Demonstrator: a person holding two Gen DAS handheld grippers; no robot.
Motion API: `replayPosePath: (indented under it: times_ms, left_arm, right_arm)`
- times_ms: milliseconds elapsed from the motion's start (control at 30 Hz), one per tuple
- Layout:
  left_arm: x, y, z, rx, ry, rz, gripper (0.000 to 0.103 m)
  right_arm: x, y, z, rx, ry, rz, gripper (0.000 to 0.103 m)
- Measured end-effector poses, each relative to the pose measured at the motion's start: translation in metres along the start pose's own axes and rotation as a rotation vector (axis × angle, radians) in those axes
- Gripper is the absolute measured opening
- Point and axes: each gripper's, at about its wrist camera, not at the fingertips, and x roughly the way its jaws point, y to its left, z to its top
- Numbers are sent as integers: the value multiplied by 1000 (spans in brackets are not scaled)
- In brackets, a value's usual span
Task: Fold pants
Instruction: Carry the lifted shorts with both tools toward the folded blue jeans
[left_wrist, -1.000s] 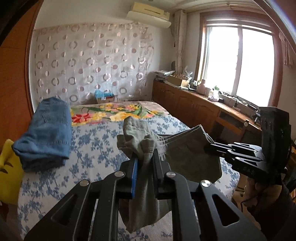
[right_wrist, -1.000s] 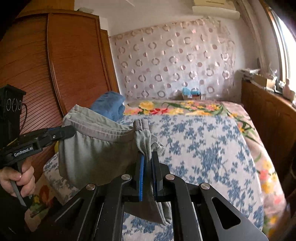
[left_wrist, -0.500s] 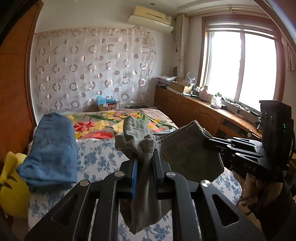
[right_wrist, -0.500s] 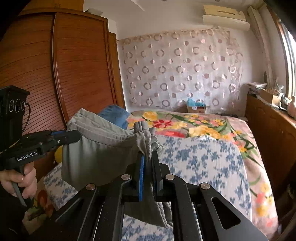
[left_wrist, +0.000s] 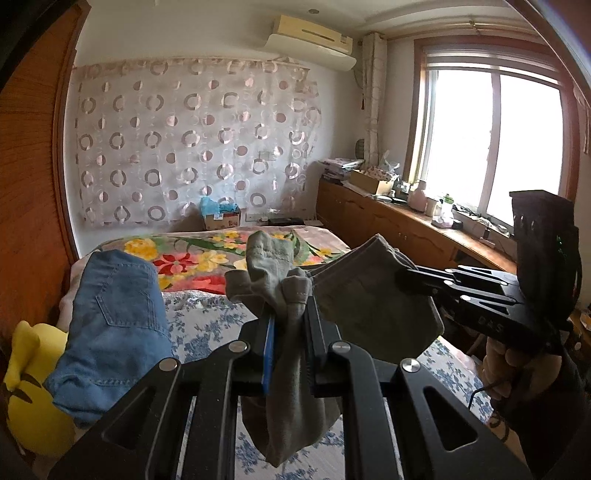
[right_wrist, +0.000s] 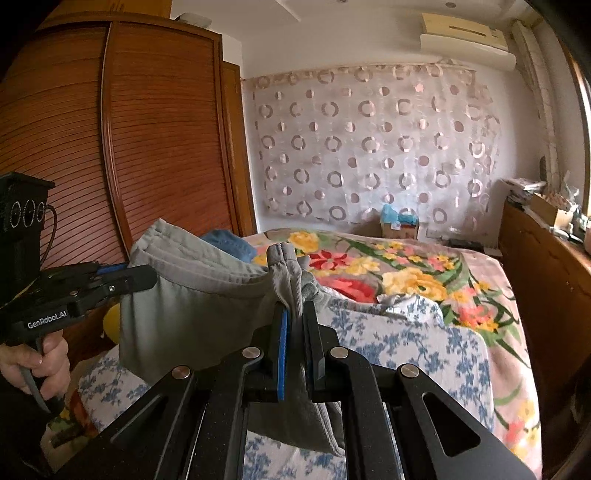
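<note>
Pants (left_wrist: 373, 310): grey-green, soft, folded into a short layered bundle; stacked edges show along the top, with loose cloth drooping below each claw.
Where: held in the air between both claws, above the bed (left_wrist: 207, 325).
Left gripper (left_wrist: 290, 332): pressed together, pinching a bunched corner of the pants.
Right gripper (right_wrist: 295, 332): pressed together, pinching the other bunched end.
Jeans (left_wrist: 114, 325): folded, lying on the bed's left side.

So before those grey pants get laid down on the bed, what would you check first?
1. Left gripper clamped on the grey pants: ok.
2. Right gripper clamped on them too: ok.
3. Pants lifted off the bed: ok.
4. Cloth taut between grippers: not ok, it sags.
5. Folded jeans out of the way: ok, off to the left.
6. Layers aligned: cannot tell.
</note>
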Motion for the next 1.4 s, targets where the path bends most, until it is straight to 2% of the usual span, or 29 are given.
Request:
replayPosePath:
  times_ms: [200,400,700,867,1100,1400]
  left_arm:
    - [3,18,-1,-39,0,32,14]
    - [-2,48,2,-86,-5,87,14]
    - [-3,77,18,-72,-27,172,14]
    - [-1,97,10,-120,-16,198,14]
    - [11,117,-4,-147,24,245,14]
    - [11,137,-12,-192,15,257,14]
  right_arm:
    - [31,-3,16,-19,5,28,7]
    - [70,-4,32,-59,7,92,7]
    - [135,-18,61,-65,-6,190,7]
    - [175,-22,68,-114,18,220,7]
    - [226,-33,70,-87,54,250,7]
    - [289,-16,96,-158,100,299,7]
